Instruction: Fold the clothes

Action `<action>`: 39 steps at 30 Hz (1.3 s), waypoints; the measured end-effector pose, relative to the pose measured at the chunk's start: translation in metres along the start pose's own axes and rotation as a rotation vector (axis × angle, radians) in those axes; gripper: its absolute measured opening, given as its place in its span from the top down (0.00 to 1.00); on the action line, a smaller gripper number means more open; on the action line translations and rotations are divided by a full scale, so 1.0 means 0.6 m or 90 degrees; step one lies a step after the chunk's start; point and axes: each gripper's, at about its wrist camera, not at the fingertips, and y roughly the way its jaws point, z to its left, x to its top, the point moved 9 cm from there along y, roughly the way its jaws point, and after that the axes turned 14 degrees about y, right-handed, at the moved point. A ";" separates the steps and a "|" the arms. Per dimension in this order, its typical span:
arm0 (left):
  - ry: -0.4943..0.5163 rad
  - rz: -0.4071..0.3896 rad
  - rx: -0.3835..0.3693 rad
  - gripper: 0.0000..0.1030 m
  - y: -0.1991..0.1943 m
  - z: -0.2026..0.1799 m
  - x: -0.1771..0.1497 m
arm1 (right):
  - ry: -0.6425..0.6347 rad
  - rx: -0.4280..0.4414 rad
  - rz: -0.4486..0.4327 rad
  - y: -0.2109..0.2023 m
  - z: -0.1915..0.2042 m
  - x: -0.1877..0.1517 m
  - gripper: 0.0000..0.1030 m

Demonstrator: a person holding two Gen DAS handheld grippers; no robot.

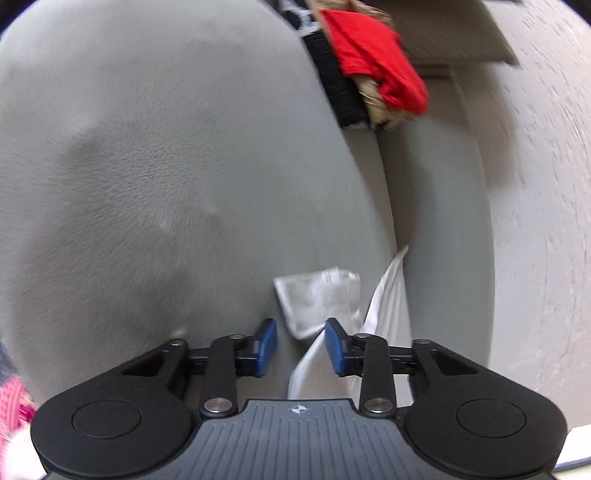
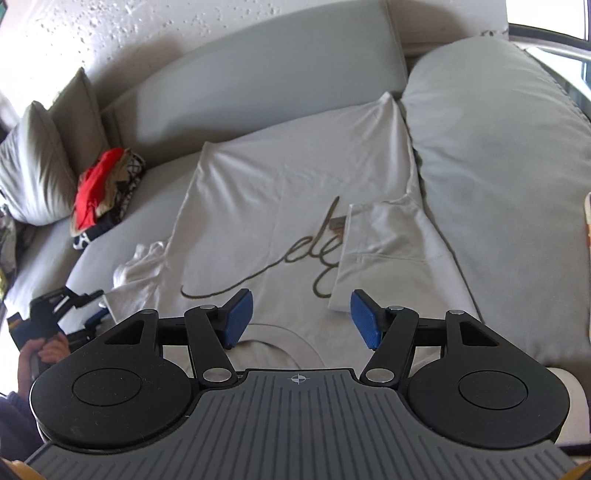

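- Clutter around the fold: a pile of folded clothes (image 2: 105,195), topped with red fabric, sits on the grey sofa (image 2: 258,74) to the left of the white T-shirt (image 2: 280,192); it is well apart from the shirt. A grey cushion (image 2: 33,162) stands behind the pile, and a large rounded grey cushion (image 2: 498,147) presses against the shirt's right edge.
- White T-shirt: soft, lightly creased cotton lying flat on the sofa seat, with a dark looping script line across its chest. Its long axis runs from the collar, nearest the right camera, up to the hem at the backrest.
- Right sleeve side is folded in over the body, covering part of the script; the left sleeve lies bunched in loose wrinkles.
- Right tool (image 2: 301,317): blue ribbed pads spread wide, hovering over the collar area, holding nothing.
- Left tool (image 1: 300,345): pads parted, with a strip of white cloth running between them; the view is blurred and the pads do not close on it.
- Rough plaster wall (image 2: 147,22) rises behind the sofa.
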 end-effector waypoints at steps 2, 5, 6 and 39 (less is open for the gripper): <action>-0.023 0.004 -0.008 0.70 0.013 0.001 0.013 | 0.006 -0.003 0.005 0.002 -0.005 -0.002 0.37; -0.047 0.005 -0.014 0.70 0.025 0.003 0.025 | 0.010 -0.001 0.013 0.003 -0.008 -0.005 0.37; -0.054 0.004 -0.016 0.70 0.029 0.004 0.028 | 0.008 -0.001 0.014 0.003 -0.008 -0.007 0.37; 0.881 0.158 0.035 0.58 -0.022 -0.320 -0.322 | 0.151 0.070 0.068 0.020 -0.101 -0.027 0.37</action>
